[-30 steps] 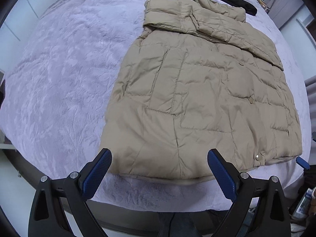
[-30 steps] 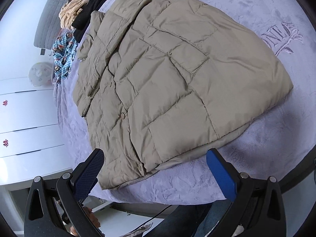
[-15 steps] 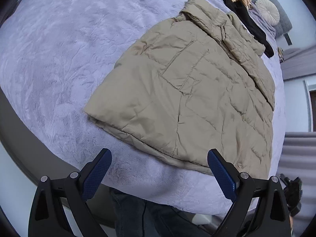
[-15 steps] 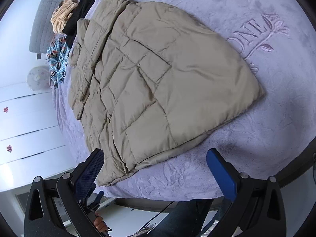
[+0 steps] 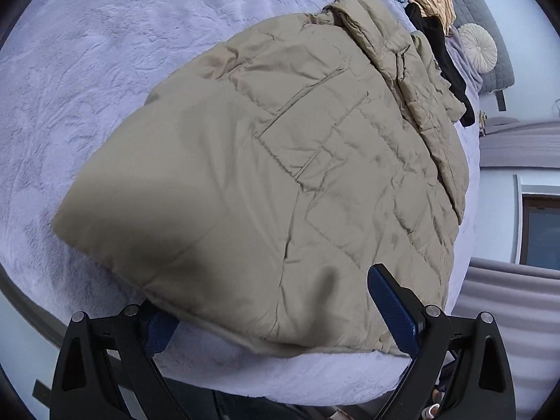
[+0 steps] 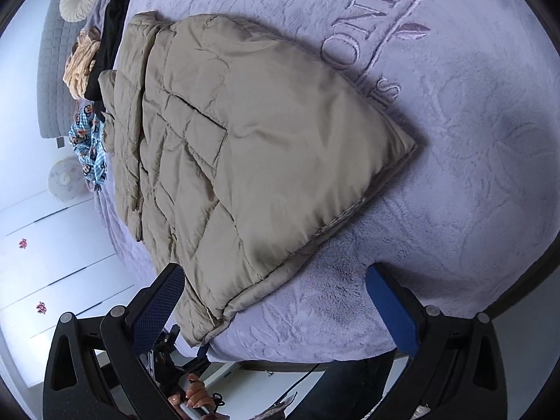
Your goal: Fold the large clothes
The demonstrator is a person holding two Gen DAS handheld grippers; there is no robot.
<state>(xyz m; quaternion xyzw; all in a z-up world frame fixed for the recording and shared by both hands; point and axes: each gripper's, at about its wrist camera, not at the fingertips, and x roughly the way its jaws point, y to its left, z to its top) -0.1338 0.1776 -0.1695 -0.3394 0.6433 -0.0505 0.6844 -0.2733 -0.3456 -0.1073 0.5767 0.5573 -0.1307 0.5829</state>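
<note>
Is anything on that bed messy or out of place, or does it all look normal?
Mostly normal. The tan puffer jacket lies flat on the lilac blanket, its hem reaching the bed's edge. Only the loose heap of other clothes beyond its collar looks untidy.

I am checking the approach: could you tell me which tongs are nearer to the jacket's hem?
Left. The left tongs straddle the beige jacket at its hem, open. The right tongs hover open off the hem corner.

Left hand-held gripper (image 5: 276, 304) open wide; right hand-held gripper (image 6: 276, 297) likewise.
</note>
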